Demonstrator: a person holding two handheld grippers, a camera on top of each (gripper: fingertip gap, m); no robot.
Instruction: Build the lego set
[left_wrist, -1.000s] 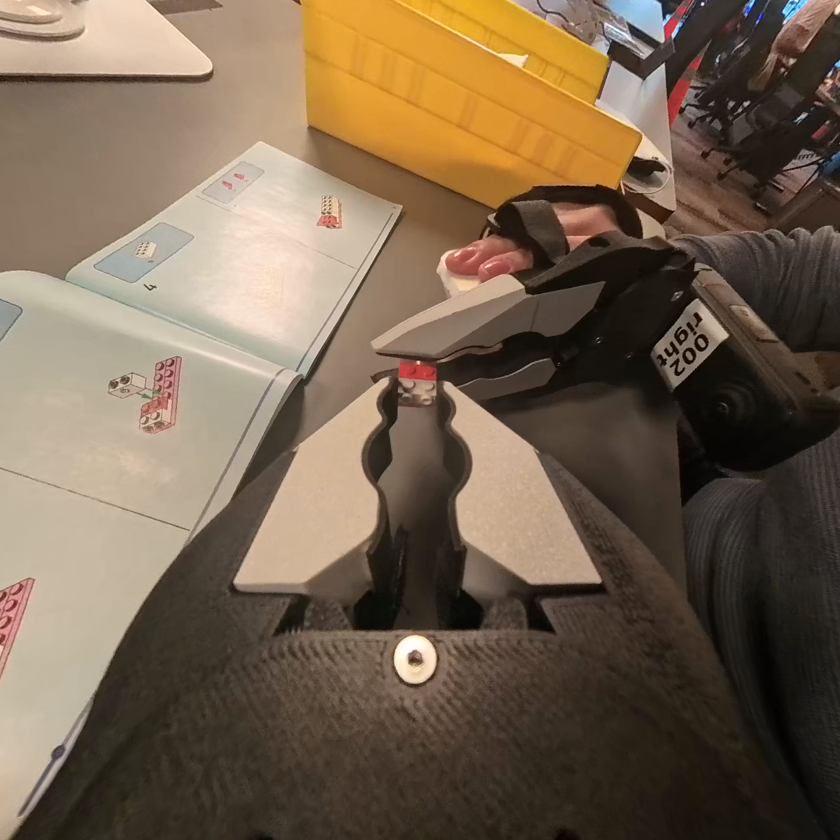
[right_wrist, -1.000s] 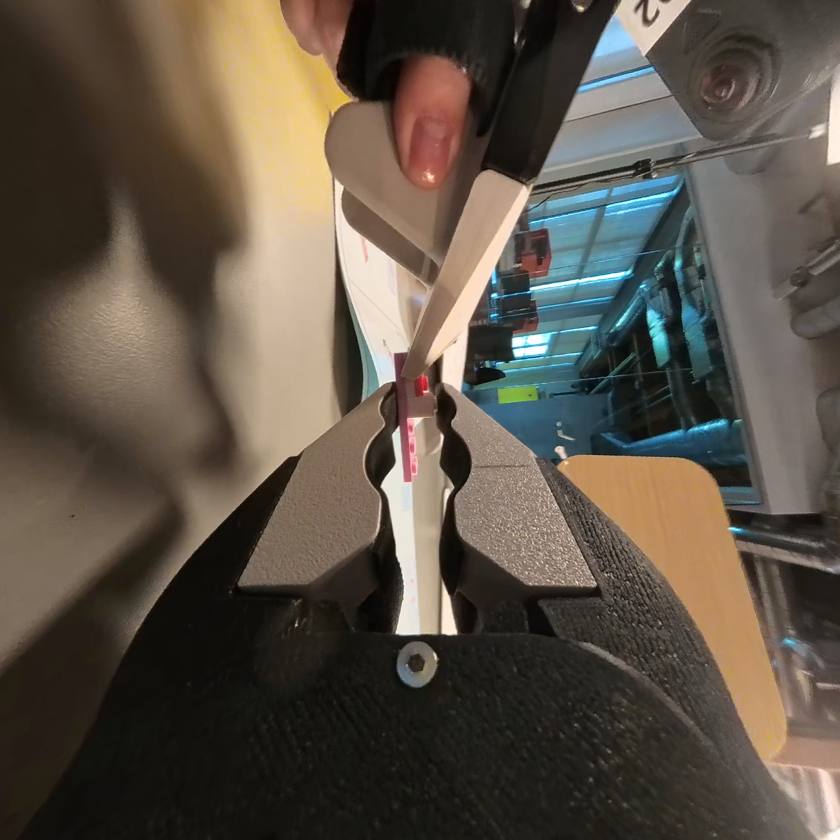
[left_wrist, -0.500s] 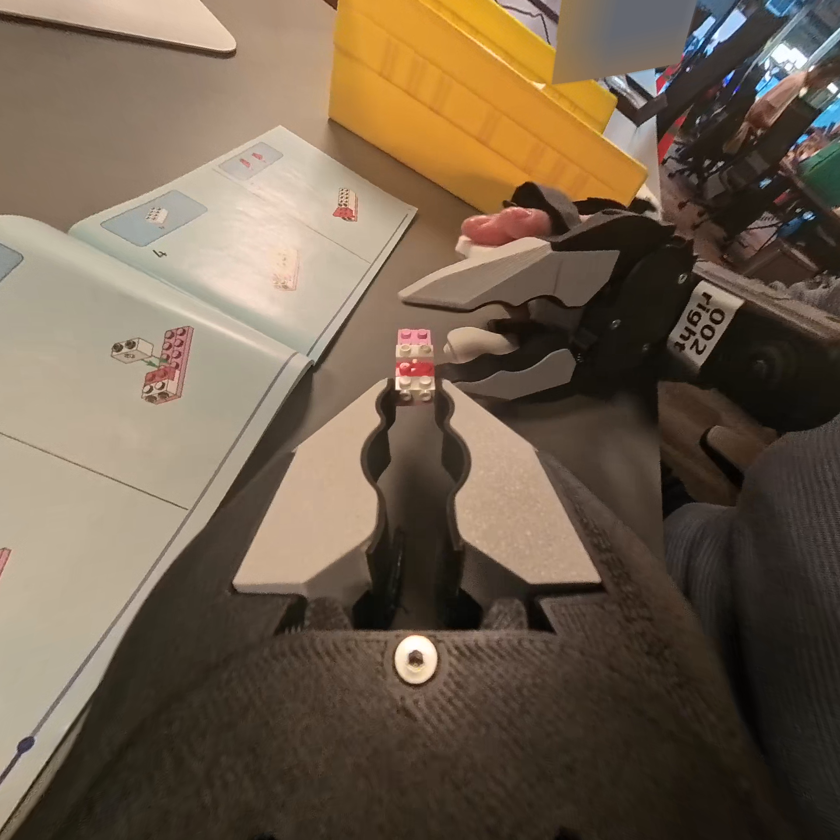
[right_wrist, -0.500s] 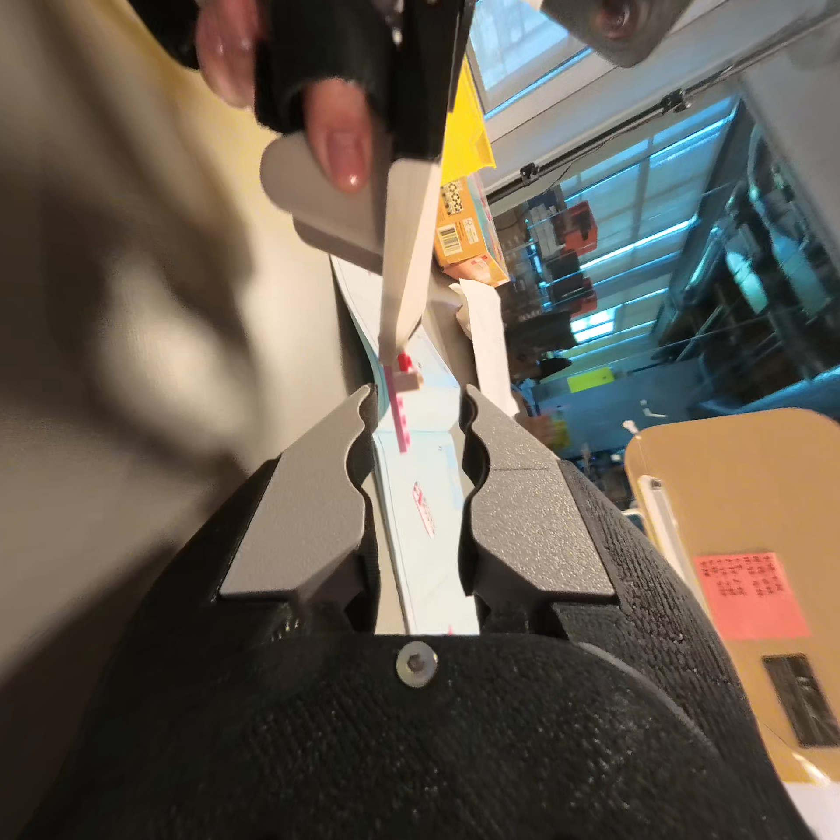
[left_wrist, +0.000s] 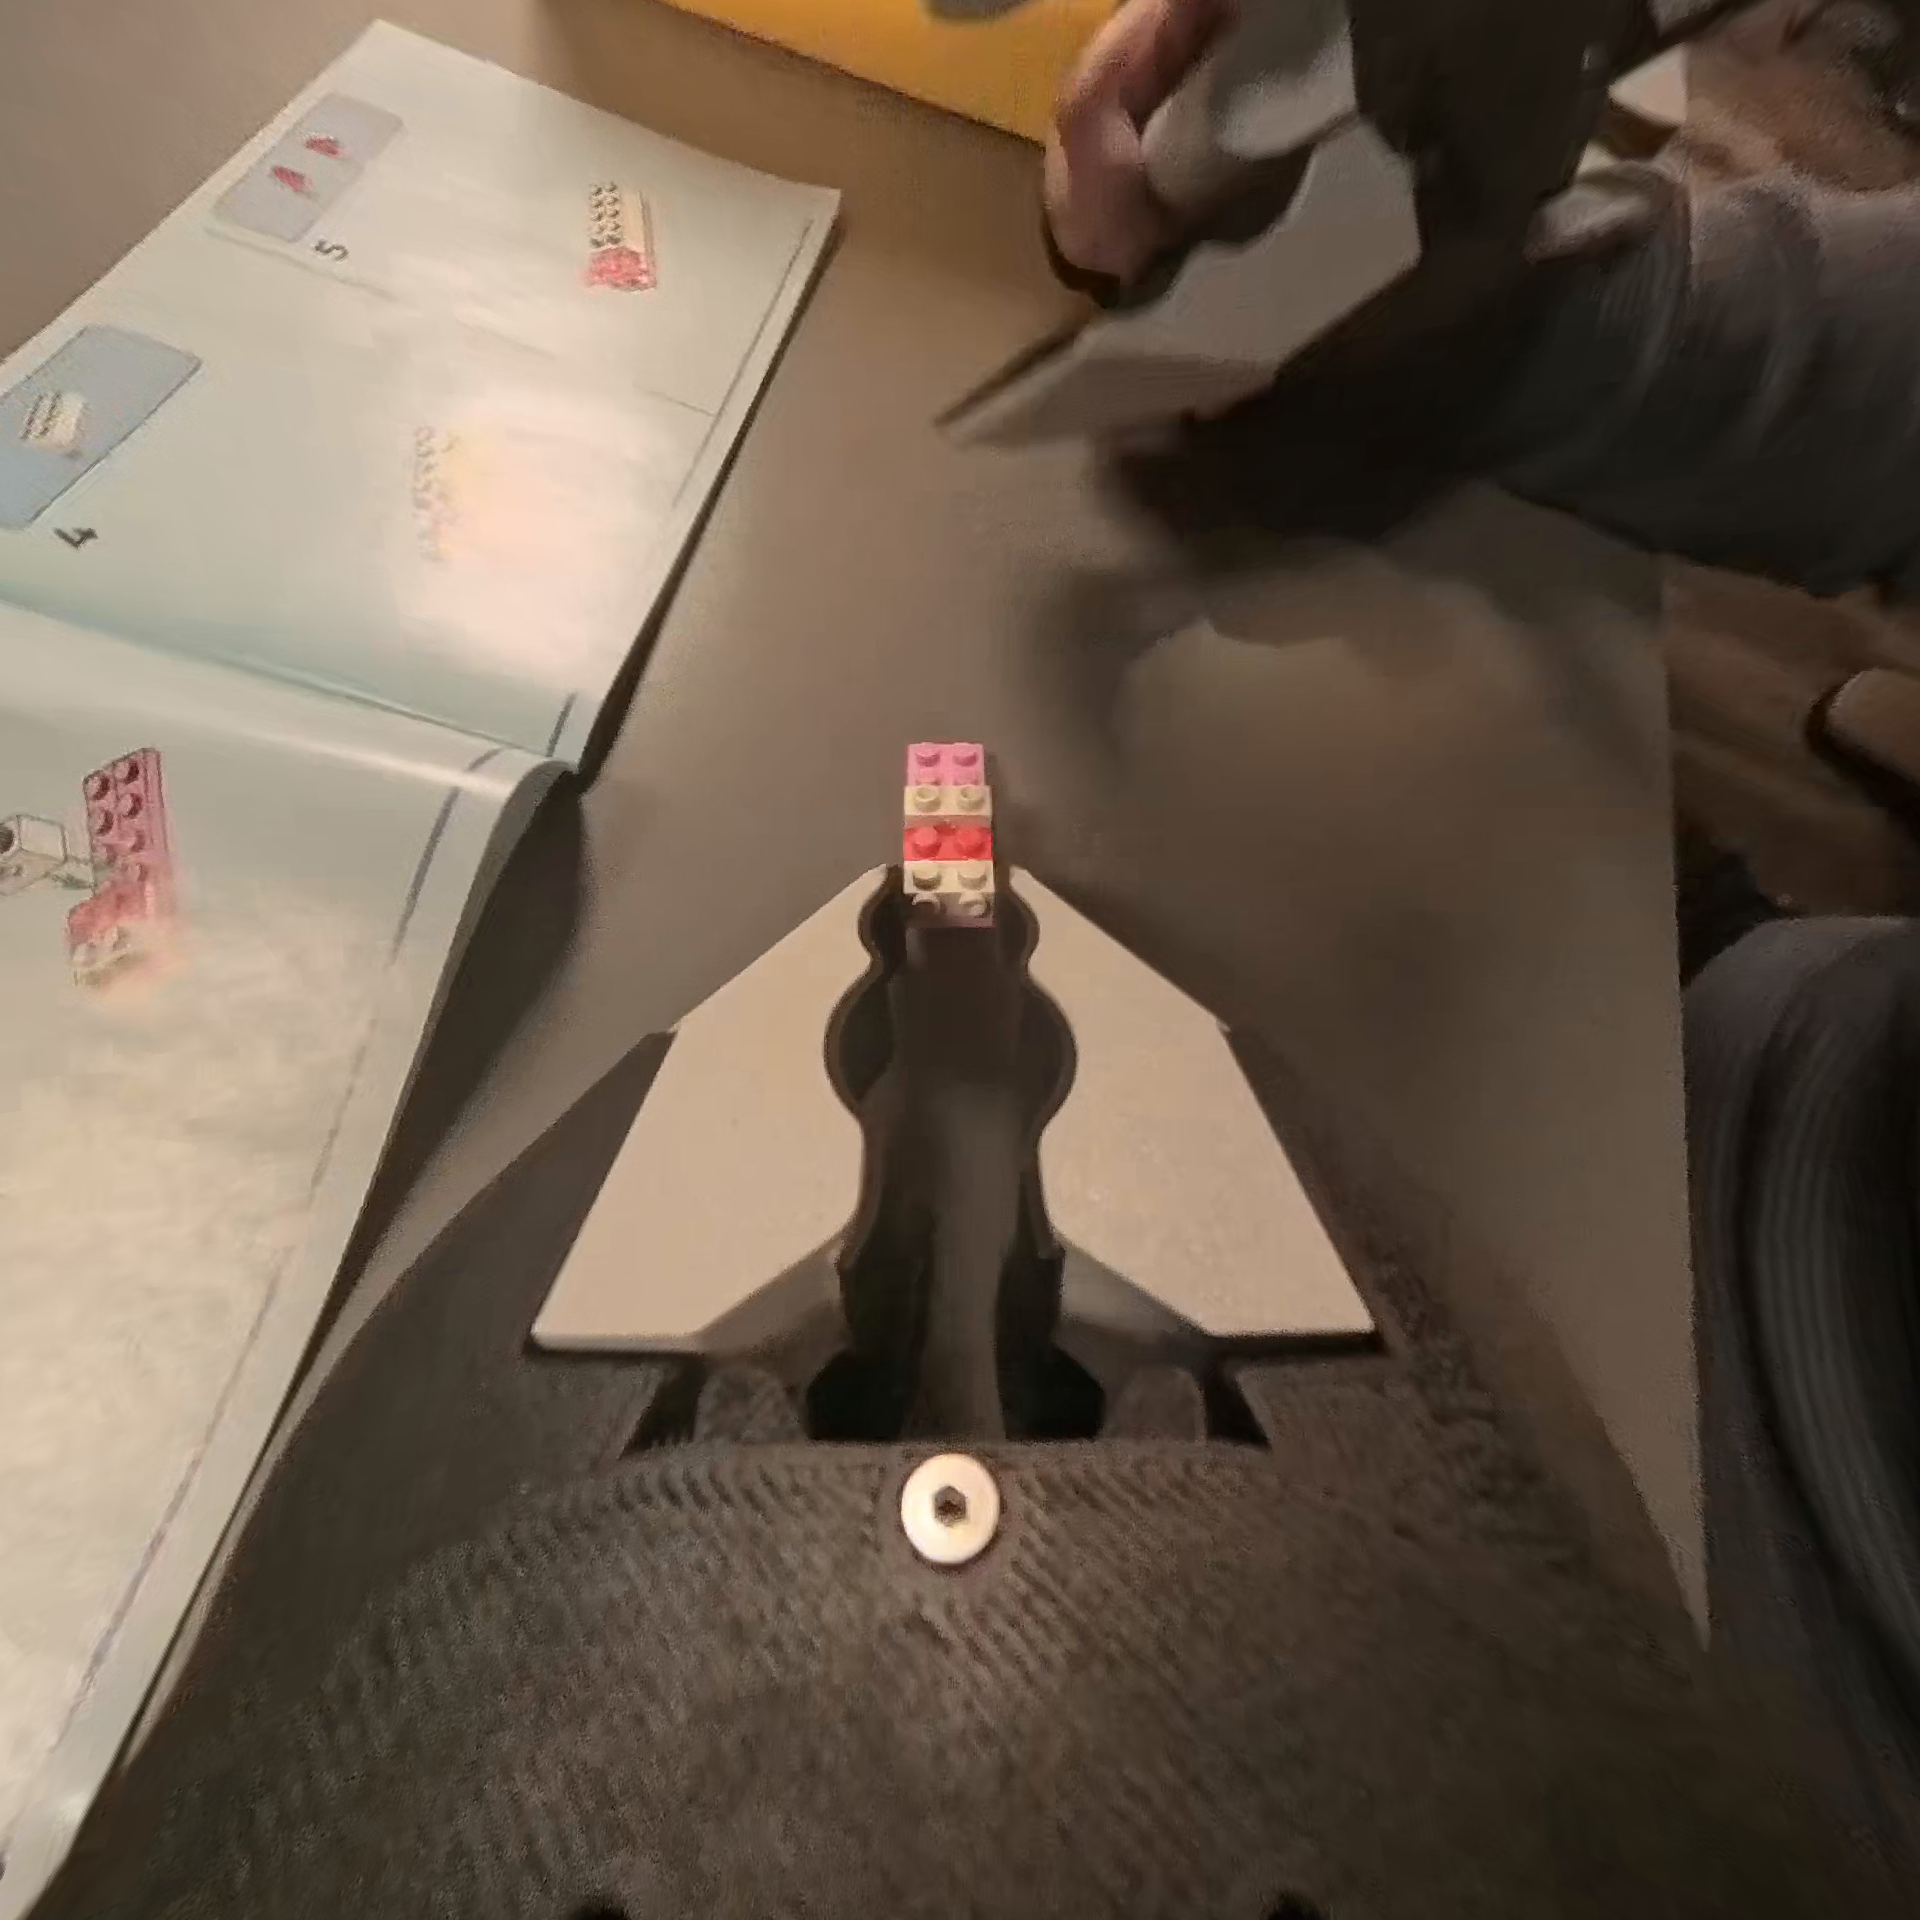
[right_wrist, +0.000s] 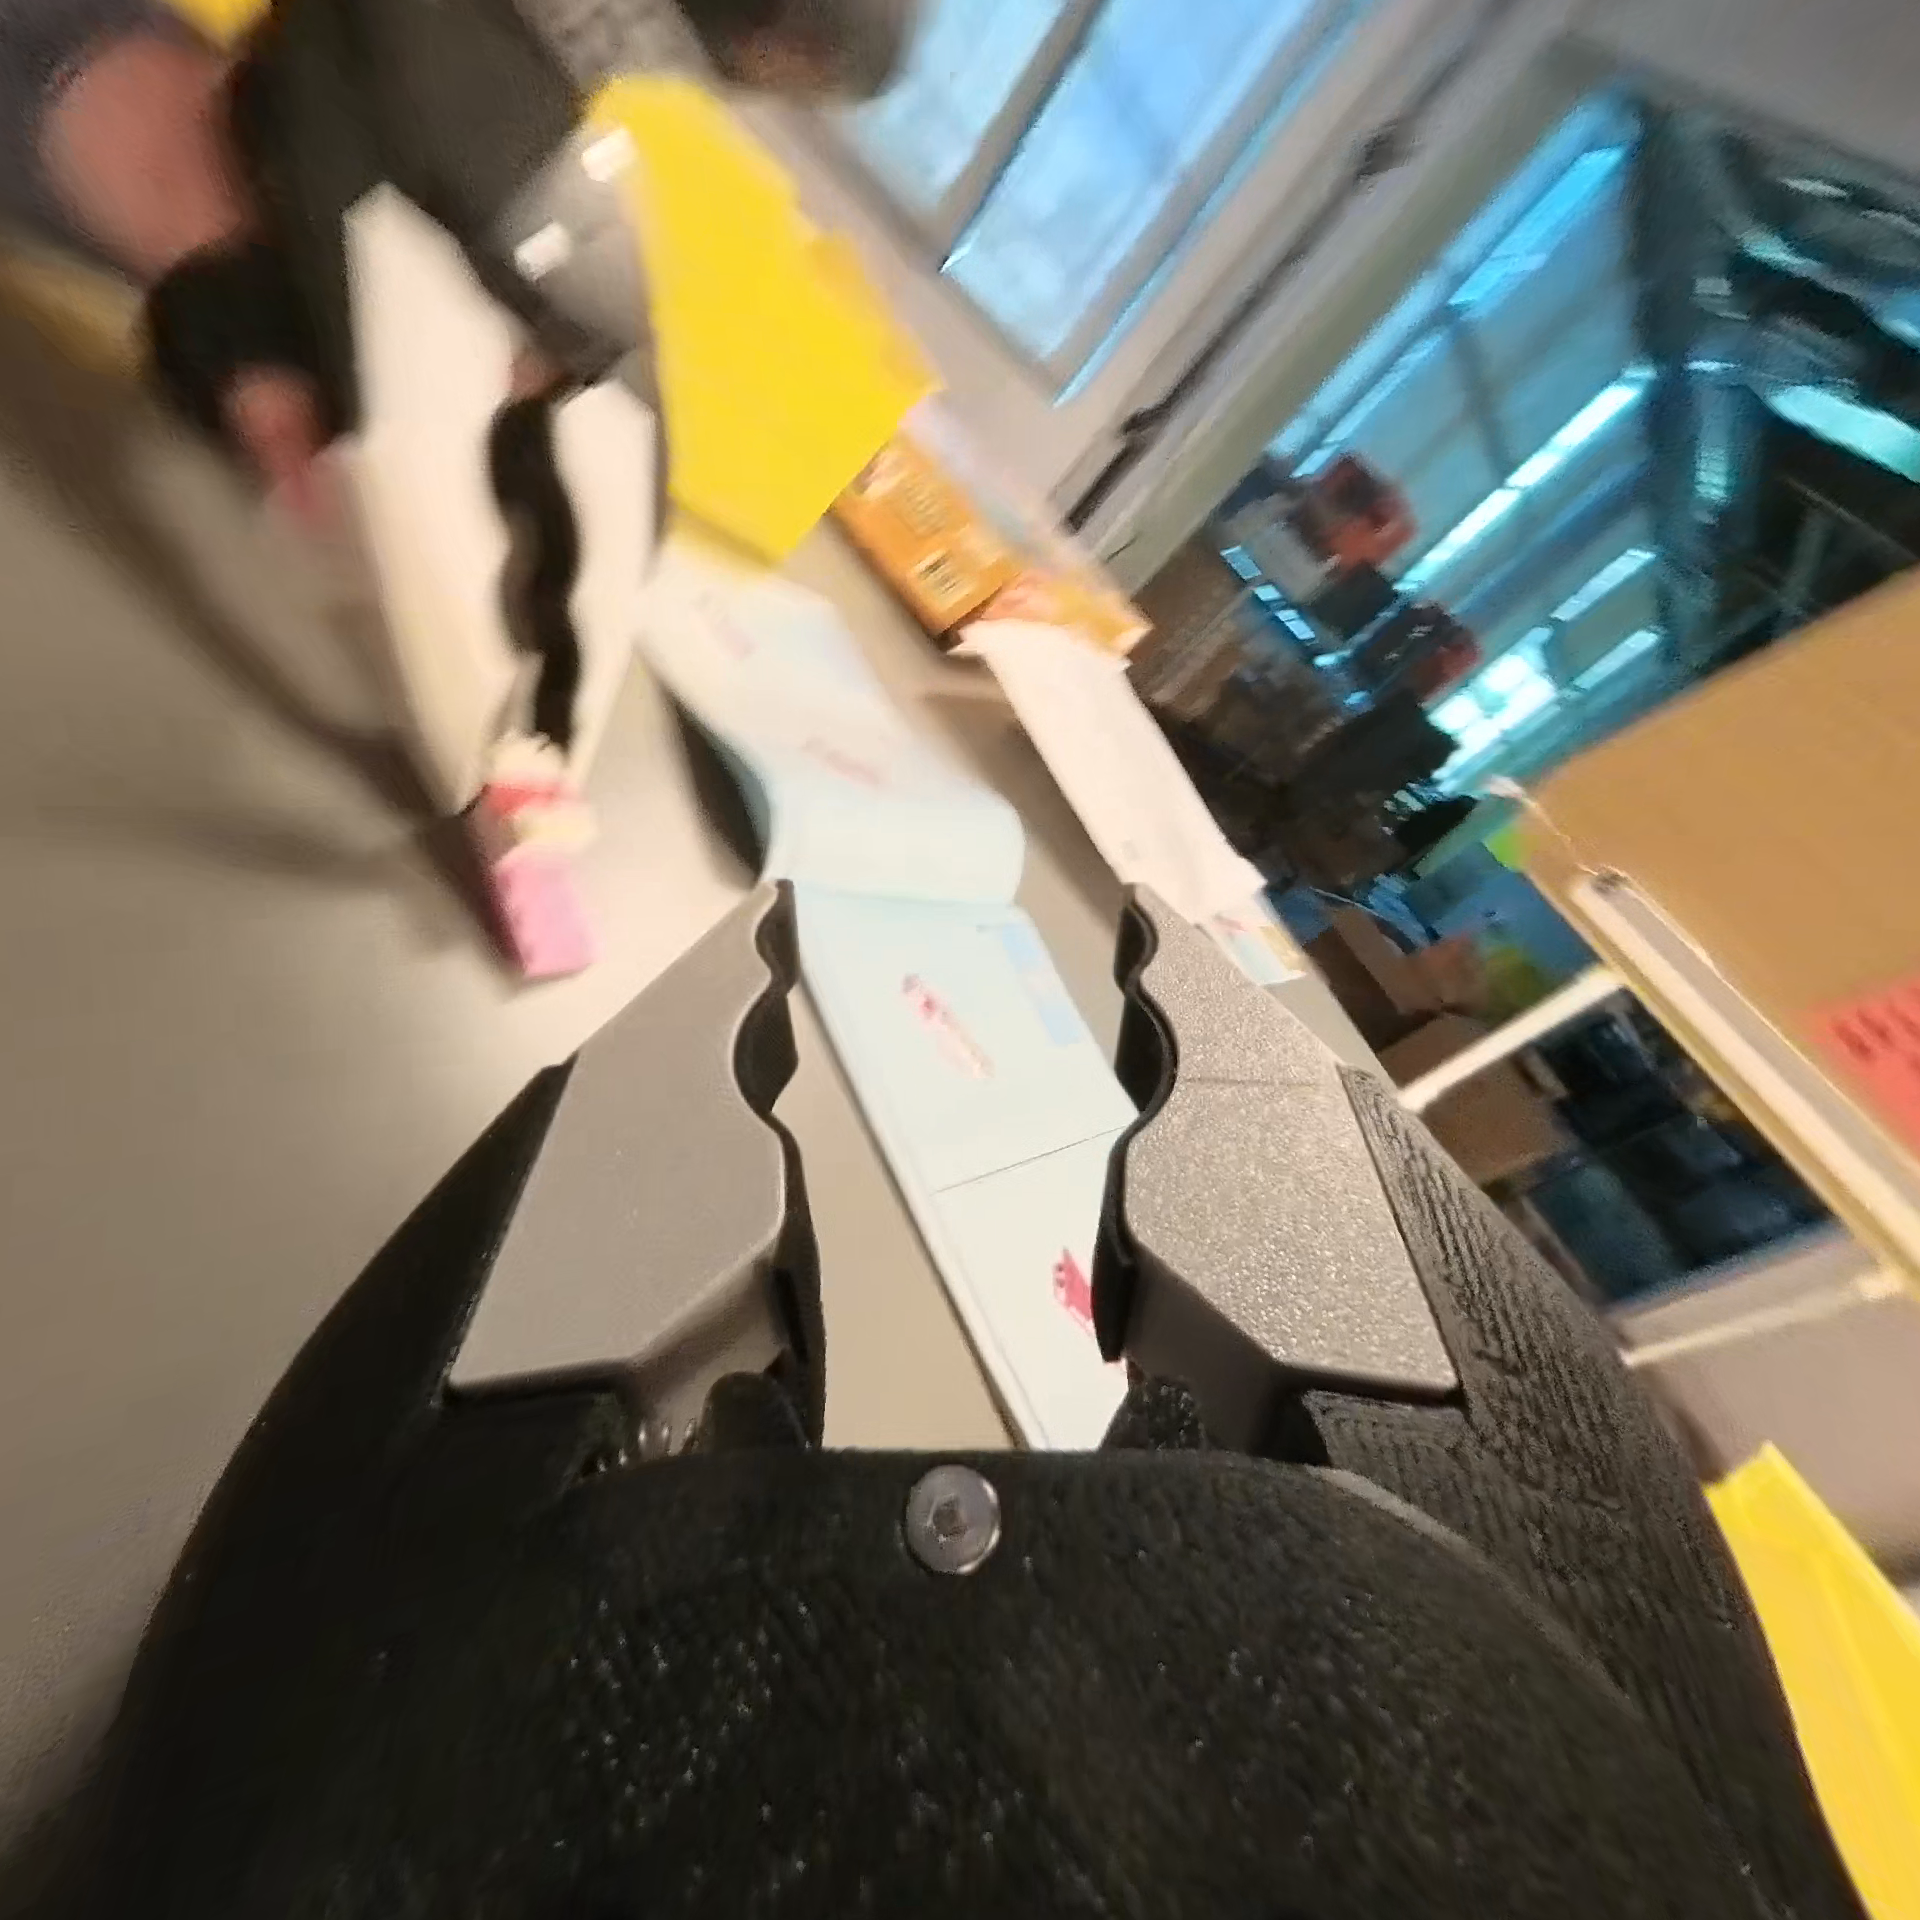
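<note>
The left wrist view is dim and warm-toned, with glare washing out the open booklet (left_wrist: 343, 540) at the left, a soft shadow on the table (left_wrist: 1299, 727) at centre right, and heavy motion blur over the hand (left_wrist: 1122, 156) and the right gripper (left_wrist: 1174, 353) at upper right. The right wrist view is brighter, lit by blue-white windows (right_wrist: 1195, 187) at upper right, and smeared by motion across its upper left. Both views bend outward at the edges.
</note>
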